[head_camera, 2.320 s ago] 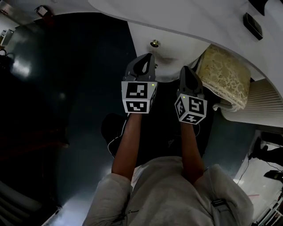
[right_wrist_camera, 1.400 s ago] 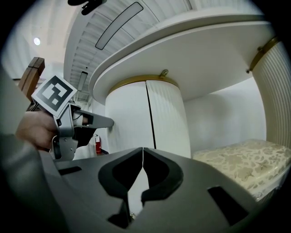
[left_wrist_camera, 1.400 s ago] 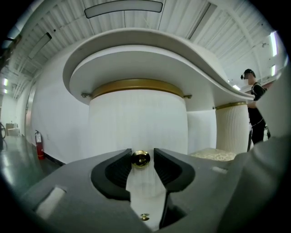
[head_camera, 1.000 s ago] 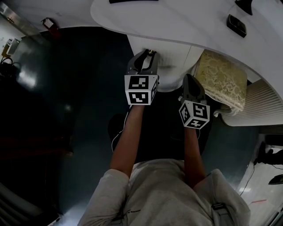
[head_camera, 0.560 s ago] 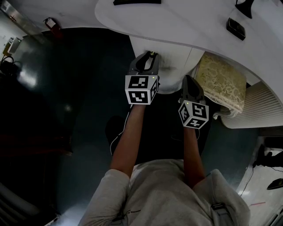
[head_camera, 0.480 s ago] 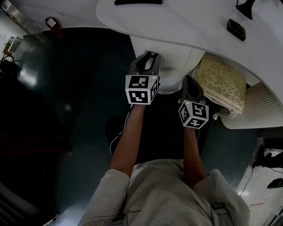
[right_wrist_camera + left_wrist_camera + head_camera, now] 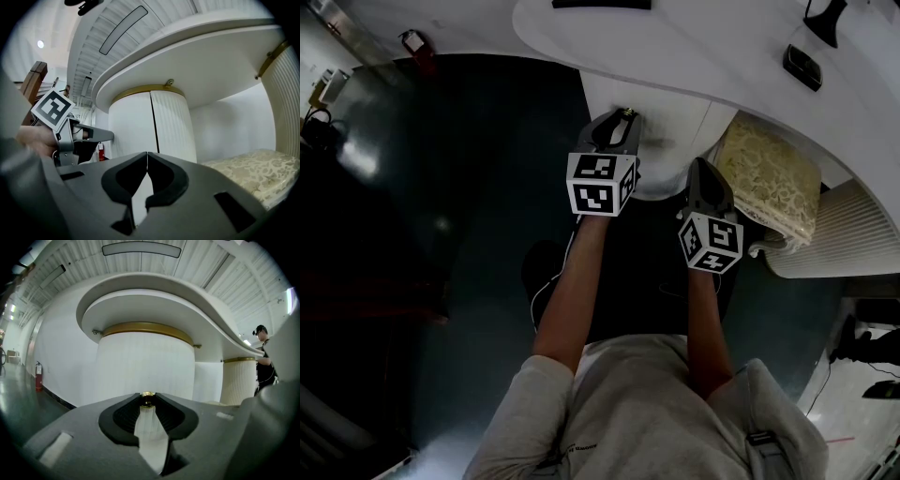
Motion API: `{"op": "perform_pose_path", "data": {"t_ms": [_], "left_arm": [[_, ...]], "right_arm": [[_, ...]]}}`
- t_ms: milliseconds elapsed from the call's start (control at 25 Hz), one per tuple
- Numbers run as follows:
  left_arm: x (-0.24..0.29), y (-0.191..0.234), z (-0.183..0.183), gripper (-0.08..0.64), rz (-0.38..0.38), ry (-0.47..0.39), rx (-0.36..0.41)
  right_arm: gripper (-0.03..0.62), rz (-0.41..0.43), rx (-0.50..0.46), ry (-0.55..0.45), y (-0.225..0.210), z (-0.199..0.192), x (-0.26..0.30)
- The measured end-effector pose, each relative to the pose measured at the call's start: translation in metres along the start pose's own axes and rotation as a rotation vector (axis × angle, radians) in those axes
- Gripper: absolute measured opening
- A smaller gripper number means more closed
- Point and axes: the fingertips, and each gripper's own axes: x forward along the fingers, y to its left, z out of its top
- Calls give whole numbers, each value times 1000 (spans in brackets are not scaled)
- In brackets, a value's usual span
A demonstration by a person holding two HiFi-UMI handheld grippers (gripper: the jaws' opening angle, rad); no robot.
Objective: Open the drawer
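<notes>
A white rounded cabinet front (image 7: 670,141) stands under a curved white tabletop (image 7: 694,47) and carries a small brass knob (image 7: 626,112). My left gripper (image 7: 622,118) reaches level to it. In the left gripper view the knob (image 7: 147,399) sits right between the jaw tips, which press on it from both sides; the jaws have just been closing a little further on it. My right gripper (image 7: 699,169) hangs lower and to the right, shut with nothing in it, and faces the cabinet's vertical seam (image 7: 153,126). I cannot tell whether the drawer is pulled out at all.
A beige patterned cushion (image 7: 769,173) lies right of the cabinet, beside a ribbed white column (image 7: 853,225). A dark device (image 7: 803,67) lies on the tabletop. A red fire extinguisher (image 7: 412,42) stands far left on the dark glossy floor. A person (image 7: 263,357) stands at the far right.
The left gripper, earlier short of the knob, has moved forward and closed on it. Over the last second both hands have stayed put; only the head view has shifted slightly.
</notes>
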Motion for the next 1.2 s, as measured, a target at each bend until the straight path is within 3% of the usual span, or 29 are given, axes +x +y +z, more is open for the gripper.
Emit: {"op": "perform_pose_path", "data": {"t_ms": [1200], "left_arm": [[-48,-6,-7,106,-26,-2,15]], "right_arm": [[15,20,-6,3,6,-7,-8]]}}
